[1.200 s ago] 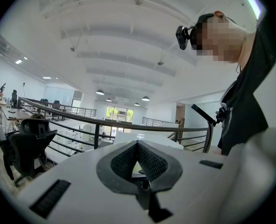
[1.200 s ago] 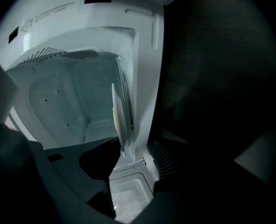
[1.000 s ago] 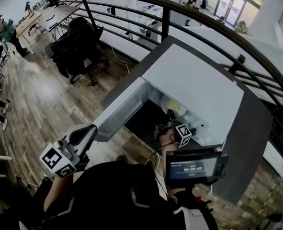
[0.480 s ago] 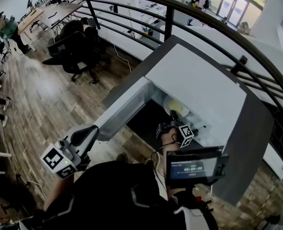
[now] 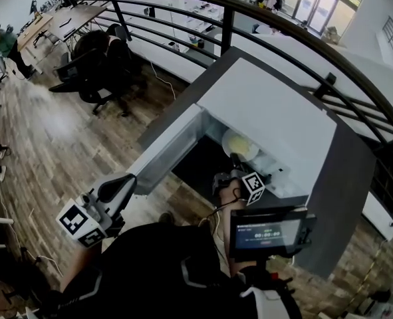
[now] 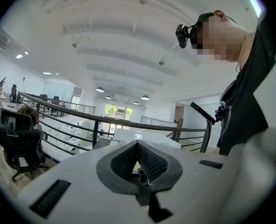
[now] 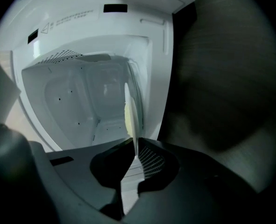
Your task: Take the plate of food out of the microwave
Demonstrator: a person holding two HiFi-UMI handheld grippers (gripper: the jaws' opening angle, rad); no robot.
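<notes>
A white microwave [image 5: 269,118] stands on a dark counter with its door [image 5: 166,153] swung open to the left. Inside sits a white plate [image 5: 241,144] with pale yellow food. My right gripper [image 5: 236,159] reaches into the opening at the plate's near rim. In the right gripper view the plate [image 7: 132,113] shows edge-on and its rim lies between the pads of my right gripper [image 7: 136,148]; the jaws have just been closing and now pinch it. My left gripper [image 5: 126,181] hangs low at the left, clear of the microwave, with its pads [image 6: 149,160] together and empty.
A dark curved railing [image 5: 249,12] runs behind the microwave, with a drop to a lower office floor beyond. Black office chairs [image 5: 96,62] stand at the left. The open door juts out to the left of the cavity. A small screen [image 5: 268,233] rides on my right gripper.
Both hands keep their places and the right gripper's tips stay at the plate's near rim. The head view has shifted slightly.
</notes>
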